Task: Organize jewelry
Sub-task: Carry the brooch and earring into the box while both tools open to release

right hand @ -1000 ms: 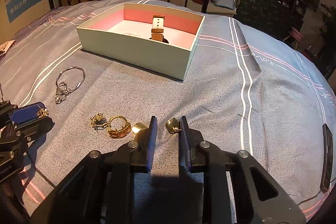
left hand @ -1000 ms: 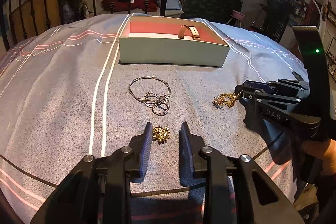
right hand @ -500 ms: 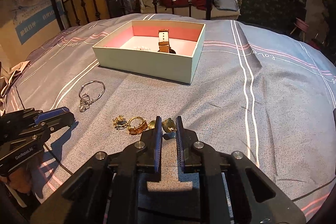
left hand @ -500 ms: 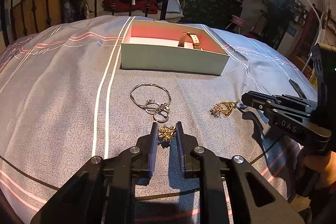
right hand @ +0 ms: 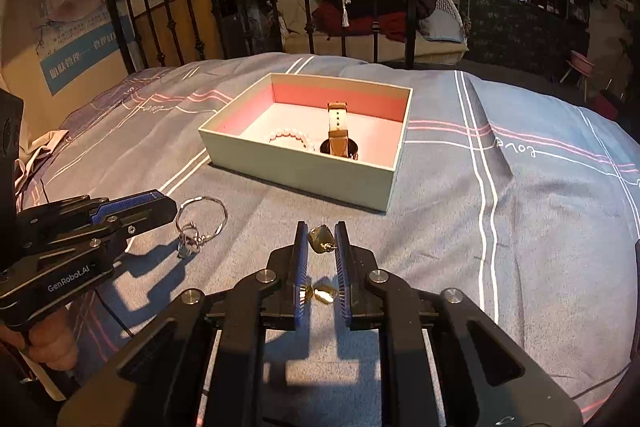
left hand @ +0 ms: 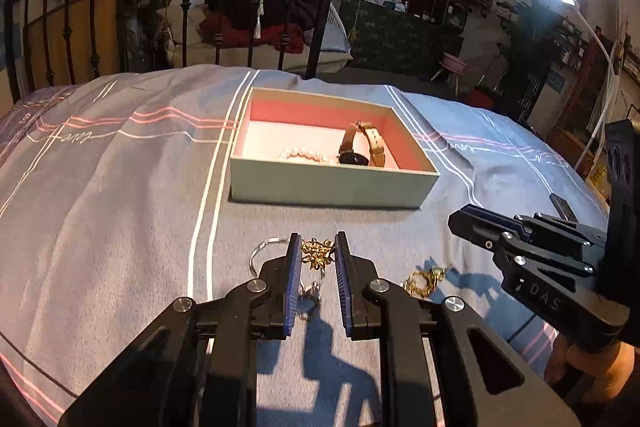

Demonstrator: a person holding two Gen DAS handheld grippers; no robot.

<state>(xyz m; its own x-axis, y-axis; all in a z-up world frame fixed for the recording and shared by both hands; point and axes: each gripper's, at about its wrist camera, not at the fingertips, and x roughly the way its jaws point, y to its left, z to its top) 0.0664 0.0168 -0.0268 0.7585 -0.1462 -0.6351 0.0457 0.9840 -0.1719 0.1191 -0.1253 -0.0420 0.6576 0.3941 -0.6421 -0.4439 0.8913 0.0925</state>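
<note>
1. The left gripper [left hand: 317, 255] is closed on a gold flower brooch [left hand: 317, 253], pinched between its blue-padded fingertips and raised above the grey striped bedspread [left hand: 120, 207].
2. The right gripper [right hand: 321, 239] clamps a gold earring [right hand: 321, 238] between its pads at the tips; a second gold earring [right hand: 323, 293] lies on the bedspread below, seen in the gap between the fingers.
3. An open pale-green box [left hand: 328, 185] with a pink lining sits on the bed toward the footboard end, beyond both grippers.
4. Inside the box, a tan-strapped watch [left hand: 362, 147] stands on edge toward its right half, with a pearl bracelet [left hand: 306, 157] lying just beside it against the near wall.
5. A silver bangle [right hand: 202, 223] with small charms lies on the bedspread between the box and the left gripper, partly hidden behind that gripper's fingers in the left wrist view.
6. A small heap of gold jewelry [left hand: 424, 279] rests on the bedspread between the two grippers, in front of the box's right corner.
7. A black iron bed rail [right hand: 320, 7] runs along the far edge of the bed, behind the box.
</note>
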